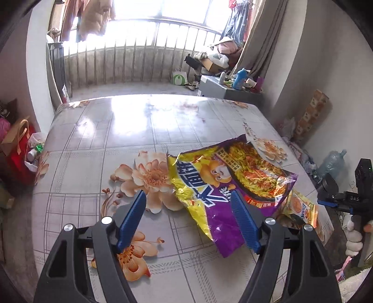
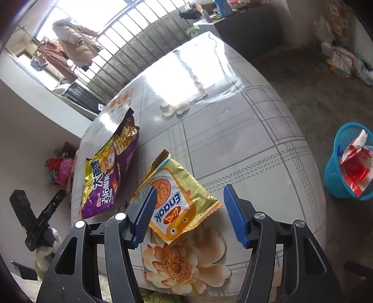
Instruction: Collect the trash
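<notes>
Trash lies on the table (image 1: 98, 130), which has a shiny cloth with big orange flowers on it. One piece is a big purple and yellow noodle bag (image 1: 223, 184), crinkled and lying flat. Just beside it, near the table's edge, is a small gold snack packet (image 2: 179, 198) with the word "Enaak" on it. From the left side, the corner of the small packet peeks out next to the big bag.

The left gripper (image 1: 188, 201) hangs over the table with its blue jaws spread wide. They hold nothing. Its right jaw sits in front of the purple bag, and its left jaw is over a printed flower.

The right gripper (image 2: 188, 198) also has its jaws spread wide. The gold packet lies between them, a bit closer to the left jaw. I cannot tell if that jaw touches it.

Down on the floor, well apart from the table, stands a blue basket (image 2: 338, 177) with red and white wrappers (image 2: 355, 163) inside. Clothes (image 1: 93, 18) hang by the bright window.
</notes>
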The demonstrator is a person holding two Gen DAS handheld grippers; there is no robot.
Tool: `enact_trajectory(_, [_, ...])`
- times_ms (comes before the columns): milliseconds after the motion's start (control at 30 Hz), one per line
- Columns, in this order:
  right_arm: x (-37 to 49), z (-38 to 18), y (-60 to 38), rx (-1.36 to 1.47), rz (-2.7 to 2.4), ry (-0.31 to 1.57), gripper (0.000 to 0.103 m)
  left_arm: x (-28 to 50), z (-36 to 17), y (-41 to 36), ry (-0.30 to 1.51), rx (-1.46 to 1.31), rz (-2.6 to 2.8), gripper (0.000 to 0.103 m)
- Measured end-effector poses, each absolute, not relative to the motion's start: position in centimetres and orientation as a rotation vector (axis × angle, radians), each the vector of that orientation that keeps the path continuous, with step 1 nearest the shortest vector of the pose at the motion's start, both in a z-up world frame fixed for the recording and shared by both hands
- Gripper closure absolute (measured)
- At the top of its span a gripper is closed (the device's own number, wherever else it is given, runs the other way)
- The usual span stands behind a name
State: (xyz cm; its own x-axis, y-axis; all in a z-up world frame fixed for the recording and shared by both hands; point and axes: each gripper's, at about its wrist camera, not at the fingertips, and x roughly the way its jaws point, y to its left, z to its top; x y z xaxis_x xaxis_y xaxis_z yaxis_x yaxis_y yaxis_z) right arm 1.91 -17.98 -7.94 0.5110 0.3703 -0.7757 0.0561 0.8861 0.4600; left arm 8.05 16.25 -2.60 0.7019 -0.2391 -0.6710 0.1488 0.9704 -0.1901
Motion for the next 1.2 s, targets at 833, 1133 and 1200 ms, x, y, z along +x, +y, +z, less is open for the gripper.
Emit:
enact_trajectory(833, [0.9,-10.6,-16.8,0.401,0.261,1.132,0.099,11.7,-9.5,-1.0,1.214,-0.29,-0.829,0.048])
enact_trajectory(1133, [-0.9,-11.2,-18.7,0.54,0.301,1.143,0.101,12.2,-9.7,-1.8,1.223,-0.345,-0.866,0.049])
enact_trajectory(1200, [-1.0,-11.5,-19.1,0.582,0.311,1.143,0.102,12.1,-9.7,-1.6,1.221,-0.422,-0.919,0.049])
